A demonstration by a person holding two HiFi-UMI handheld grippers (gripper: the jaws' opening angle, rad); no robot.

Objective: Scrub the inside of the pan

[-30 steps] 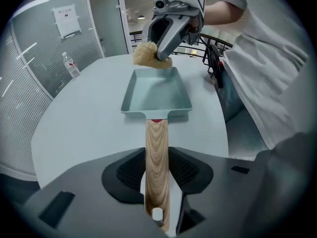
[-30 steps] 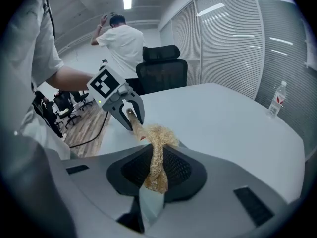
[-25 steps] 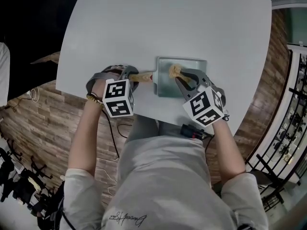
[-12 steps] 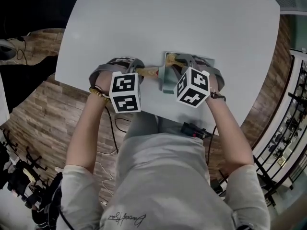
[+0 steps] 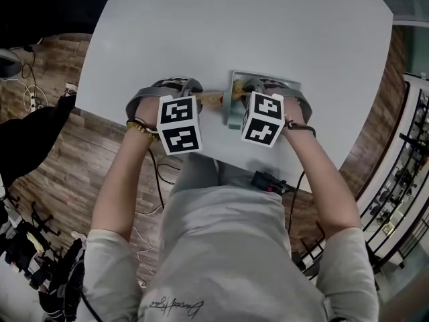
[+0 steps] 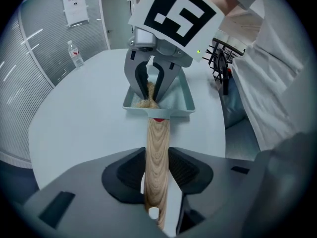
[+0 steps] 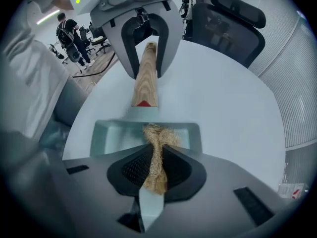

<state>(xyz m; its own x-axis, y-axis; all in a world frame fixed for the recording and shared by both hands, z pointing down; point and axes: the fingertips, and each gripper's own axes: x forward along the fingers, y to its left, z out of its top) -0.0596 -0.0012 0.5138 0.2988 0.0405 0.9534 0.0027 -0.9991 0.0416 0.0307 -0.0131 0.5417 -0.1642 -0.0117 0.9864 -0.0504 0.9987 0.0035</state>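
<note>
- A pan (image 5: 234, 116) sits on a white table (image 5: 268, 25), near the edge by the person.
- The pan is square and pale green. Its wood handle (image 6: 158, 138) sticks out to the left in the head view.
- The left gripper (image 6: 157, 177) is closed tight on the handle, near the handle's free end. Both pads squeeze the wood.
- The right gripper (image 7: 156, 170) points down into the pan. It is closed tight on a scrubber (image 7: 157, 135), which is a straw-colored bunch.
- The fluffy end of the scrubber spreads out inside the pan. It is close to the wall where the handle joins.
- The two grippers are near each other. The left one is over the handle and the right one is over the pan.
</note>
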